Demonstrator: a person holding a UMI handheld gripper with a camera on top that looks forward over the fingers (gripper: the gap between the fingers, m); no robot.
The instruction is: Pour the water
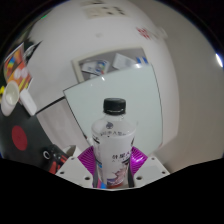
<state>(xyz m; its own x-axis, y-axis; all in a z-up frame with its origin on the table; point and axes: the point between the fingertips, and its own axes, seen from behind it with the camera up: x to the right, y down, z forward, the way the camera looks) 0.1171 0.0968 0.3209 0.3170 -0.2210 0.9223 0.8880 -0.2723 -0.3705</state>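
GRIP: your gripper (113,165) has both magenta pads (92,160) pressed on the lower body of the water bottle (114,140) | PLACE: bottle upright at 12 o'clock between the fingers, black cap (115,104) on; white table (110,85) beyond | HANDLING: likely thin, squashy, slick plastic; hold mid-label, gently; uncap before pouring
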